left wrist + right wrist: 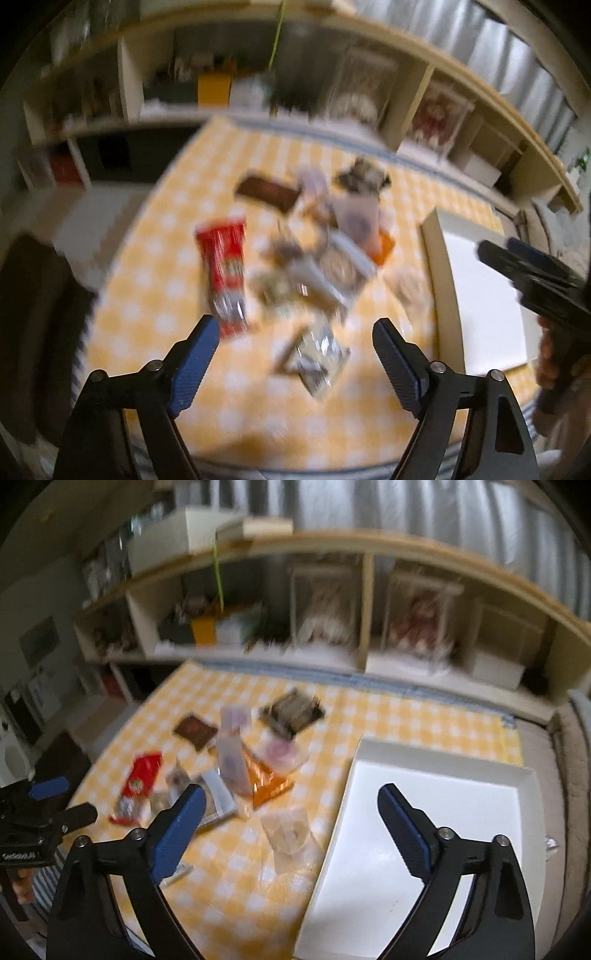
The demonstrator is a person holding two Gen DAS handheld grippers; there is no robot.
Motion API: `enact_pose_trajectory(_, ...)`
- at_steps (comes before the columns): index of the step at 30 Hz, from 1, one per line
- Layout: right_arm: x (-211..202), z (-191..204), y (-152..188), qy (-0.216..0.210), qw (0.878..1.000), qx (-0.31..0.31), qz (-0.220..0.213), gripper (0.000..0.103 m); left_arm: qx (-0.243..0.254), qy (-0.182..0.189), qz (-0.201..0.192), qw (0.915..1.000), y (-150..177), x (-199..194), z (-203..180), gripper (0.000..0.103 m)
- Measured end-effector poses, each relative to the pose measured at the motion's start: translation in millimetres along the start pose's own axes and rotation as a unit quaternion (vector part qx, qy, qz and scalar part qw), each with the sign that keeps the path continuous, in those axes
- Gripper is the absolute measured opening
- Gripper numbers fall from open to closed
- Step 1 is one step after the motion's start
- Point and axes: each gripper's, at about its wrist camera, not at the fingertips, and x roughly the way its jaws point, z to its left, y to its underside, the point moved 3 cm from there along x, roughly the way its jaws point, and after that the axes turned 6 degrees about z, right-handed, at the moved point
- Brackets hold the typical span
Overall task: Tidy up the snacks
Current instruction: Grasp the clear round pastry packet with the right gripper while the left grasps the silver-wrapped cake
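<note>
1. Two risks come first, and both trace back to the loose heap of snacks (pixel 236 771) in the middle of the yellow checked worktop (pixel 406 716): the packets overlap, so a grab into the pile may, in my judgement, pinch two at once or drag a neighbour along.
2. Your left gripper (pixel 295 354) stands with its jaws apart and nothing between the pads, above the near edge of the heap. A silvery packet (pixel 314 354) lies just below it and the red packet (pixel 223 273) just beside; a slanted approach could nudge the red one instead of catching the silver one.
3. Your right gripper (pixel 291 823) is likewise spread wide and empty, hovering over the seam between the worktop and the white tray (pixel 436 753). A clear wrapped snack (pixel 288 830) lies near the tray's left wall; a low sweep could push it against that wall or under the rim.
4. Thin foil and clear film look slippery, so a shallow pinch on an edge may let go halfway to the tray.
5. Both views are smeared, so exact edges are hard to judge; slowing down before closing would be prudent.
6. Containers: the white tray holds nothing visible. Every snack lies on the worktop, left of the tray. The shelf (pixel 332 653) behind holds boxes and jars too blurred to name.
</note>
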Motion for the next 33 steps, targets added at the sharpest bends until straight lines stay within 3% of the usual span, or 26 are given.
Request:
enact_pose_trajectory(4, 40.8, 6.9, 9.9, -0.001, 0.997, -0.036, 0.063, 0.075, -0.051, 0.025, 0.068, 0.9960, -7.7, 34.1, 13.7, 0.076)
enact_pose_trajectory(7, 69.8, 19.4, 20.5, 0.007, 0.990, -0.086, 0.110, 0.071, -0.103, 0.043, 0.107, 0.9879, -14.5, 59.6, 23.4, 0.071)
enact_pose_trajectory(10, 94.7, 30.7, 34.0, 0.037, 0.978, -0.143, 0.151, 0.070, -0.126, 0.044, 0.118, 0.9840, -21.3, 79.6, 28.2, 0.069)
enact_pose_trajectory(15, 124.4, 35.5, 55.4, 0.088, 0.957, -0.200, 0.191, 0.069, -0.102, 0.008, 0.115, 0.9880, -36.9, 113.9, 22.5, 0.070)
enact_pose_trajectory(17, 130.8, 36.2, 60.4, 0.097, 0.951, -0.214, 0.200, 0.069, -0.093, 0.011, 0.106, 0.9900, -44.6, 121.8, 19.6, 0.067)
enact_pose_trajectory(19, 135.0, 36.7, 63.2, 0.105, 0.947, -0.228, 0.200, 0.069, -0.084, 0.013, 0.096, 0.9917, -52.2, 127.6, 16.6, 0.057)
enact_pose_trajectory(21, 134.0, 33.7, 62.5, 0.098, 0.949, -0.224, 0.198, 0.064, -0.076, 0.022, 0.096, 0.9923, -52.7, 132.5, 13.3, 0.045)
enact_pose_trajectory(25, 136.5, 27.2, 58.8, 0.085, 0.955, -0.206, 0.198, 0.032, -0.058, 0.025, 0.100, 0.9929, -49.7, 140.1, 2.8, 0.041)
enact_pose_trajectory(27, 136.5, 24.3, 56.0, 0.078, 0.958, -0.197, 0.196, 0.029, -0.057, 0.024, 0.094, 0.9936, -50.2, 140.7, 1.7, 0.039)
enact_pose_trajectory(33, 121.0, 21.2, 52.2, 0.043, 0.970, -0.157, 0.181, 0.026, -0.060, 0.035, 0.064, 0.9955, -24.2, 94.1, 7.4, 0.034)
